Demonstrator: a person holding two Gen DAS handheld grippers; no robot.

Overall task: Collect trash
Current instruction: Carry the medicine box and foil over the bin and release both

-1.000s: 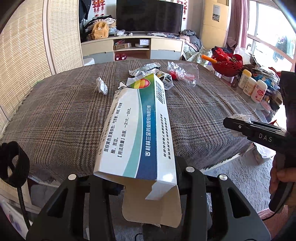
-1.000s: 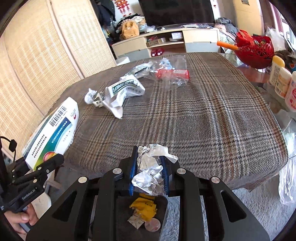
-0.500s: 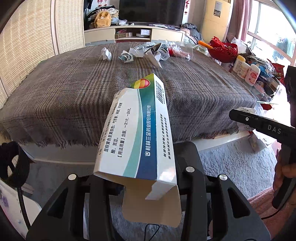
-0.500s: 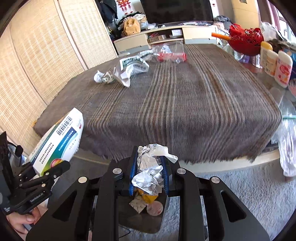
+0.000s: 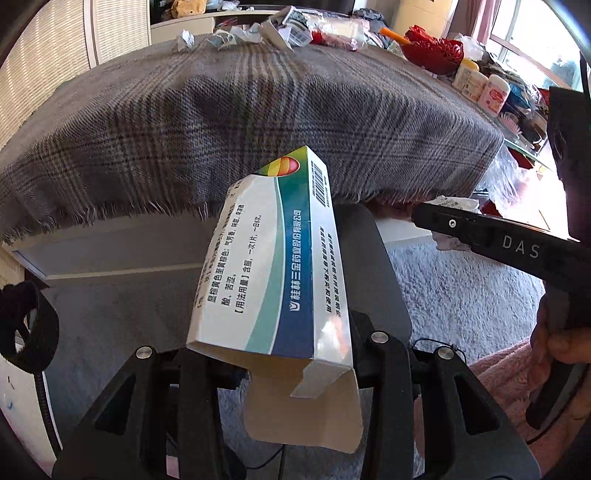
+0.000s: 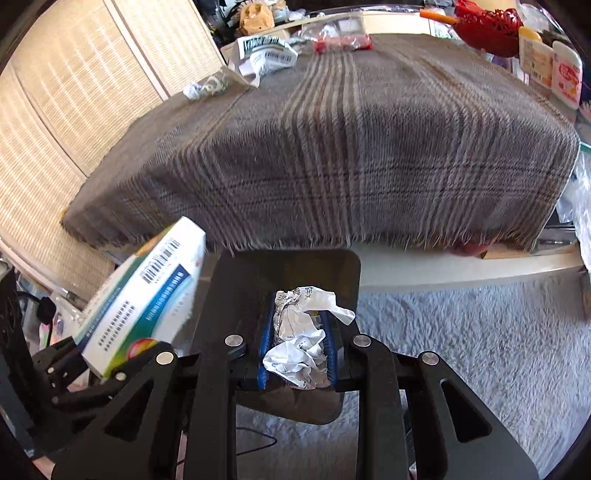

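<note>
Looking along the left gripper [image 5: 273, 354], its two black fingers are clenched on a medicine box [image 5: 273, 258], white with a teal and blue band, a barcode and Chinese print. The box sticks up and forward from the fingers, its near flap hanging open toward the camera. It is held out in the air below the front edge of the table [image 5: 110, 236], over a dark bin [image 5: 373, 266] that stands on the grey carpet [image 5: 461, 295]. A plaid cloth [image 5: 258, 110] covers the table top, its fringe hanging over the edge. At the far side of the cloth lie scraps of crumpled paper [image 5: 186, 38] and torn wrappers [image 5: 291, 31]. To the right, the right gripper [image 5: 439, 221] reaches in from the side with a bit of white paper at its tip.

From the right wrist camera, the right gripper [image 6: 297, 343] is closed tight on a crumpled paper wad [image 6: 301, 336], squeezed between the blue-lined fingers [image 6: 266, 347]. The wad hangs directly above the dark bin [image 6: 236, 288], which sits just in front of the table's edge. The medicine box [image 6: 147, 291] shows at the left, tilted, with the left gripper [image 6: 110, 373] under it, just beside the bin. On the far side of the plaid cloth [image 6: 332, 147] lie the torn wrappers [image 6: 264, 53], a small paper ball [image 6: 192, 89] and a clear packet with red contents [image 6: 341, 42]. Lotion bottles [image 6: 567, 74] stand off the cloth at the right.
</note>
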